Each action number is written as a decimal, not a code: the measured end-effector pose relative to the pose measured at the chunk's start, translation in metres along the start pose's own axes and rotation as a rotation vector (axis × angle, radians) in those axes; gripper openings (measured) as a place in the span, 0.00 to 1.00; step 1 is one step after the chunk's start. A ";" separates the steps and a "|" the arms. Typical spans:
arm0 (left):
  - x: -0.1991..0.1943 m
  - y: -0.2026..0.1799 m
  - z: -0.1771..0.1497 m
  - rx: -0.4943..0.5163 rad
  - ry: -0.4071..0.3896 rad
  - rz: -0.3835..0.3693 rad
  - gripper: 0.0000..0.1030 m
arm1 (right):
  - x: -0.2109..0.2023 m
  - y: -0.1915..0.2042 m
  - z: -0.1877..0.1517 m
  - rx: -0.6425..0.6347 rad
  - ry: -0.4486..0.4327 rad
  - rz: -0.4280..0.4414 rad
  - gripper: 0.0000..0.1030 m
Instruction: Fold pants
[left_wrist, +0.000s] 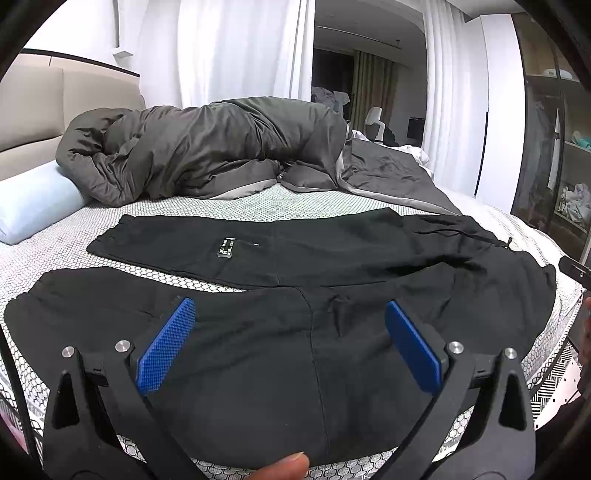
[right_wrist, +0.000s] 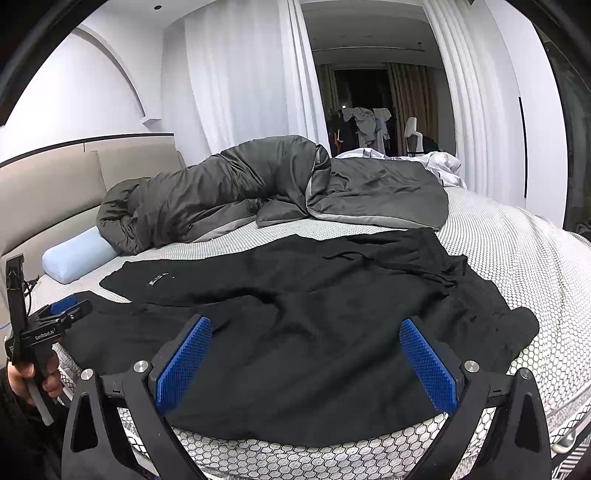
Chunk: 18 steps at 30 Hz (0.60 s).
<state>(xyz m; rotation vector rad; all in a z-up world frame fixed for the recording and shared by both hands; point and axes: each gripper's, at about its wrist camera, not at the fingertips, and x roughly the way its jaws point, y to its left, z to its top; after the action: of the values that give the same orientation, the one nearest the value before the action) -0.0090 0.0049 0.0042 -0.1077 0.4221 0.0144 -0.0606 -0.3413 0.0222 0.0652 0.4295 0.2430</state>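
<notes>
Black pants (left_wrist: 280, 266) lie spread flat on the bed, legs pointing left, waistband with drawstring (left_wrist: 454, 232) at the right; a small label (left_wrist: 226, 247) shows on the far leg. My left gripper (left_wrist: 290, 314) hovers open over the near leg, nothing between its blue pads (left_wrist: 166, 347). In the right wrist view the same pants (right_wrist: 314, 314) fill the middle, and my right gripper (right_wrist: 306, 332) stands open above the seat area, empty. The left gripper (right_wrist: 55, 317) appears at that view's left edge, held by a hand (right_wrist: 22, 376).
A rumpled dark grey duvet (left_wrist: 207, 147) lies across the far side of the bed. A pale blue bolster pillow (left_wrist: 33, 206) rests by the beige headboard (left_wrist: 37, 107). The honeycomb-patterned mattress cover (right_wrist: 517, 258) shows around the pants. An open wardrobe (left_wrist: 561, 166) stands at the right.
</notes>
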 end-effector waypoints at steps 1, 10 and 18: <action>0.000 0.000 0.000 0.000 0.000 0.001 0.99 | 0.000 0.000 0.000 0.000 0.001 0.001 1.00; 0.000 0.000 0.000 0.001 0.000 0.001 0.99 | 0.002 0.001 0.000 0.002 0.004 0.001 1.00; 0.000 0.000 0.000 0.002 0.000 0.000 0.99 | 0.002 0.001 0.000 -0.001 0.005 0.000 1.00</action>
<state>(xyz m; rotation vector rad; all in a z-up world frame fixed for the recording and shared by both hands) -0.0090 0.0045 0.0040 -0.1061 0.4218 0.0141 -0.0589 -0.3399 0.0220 0.0636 0.4343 0.2430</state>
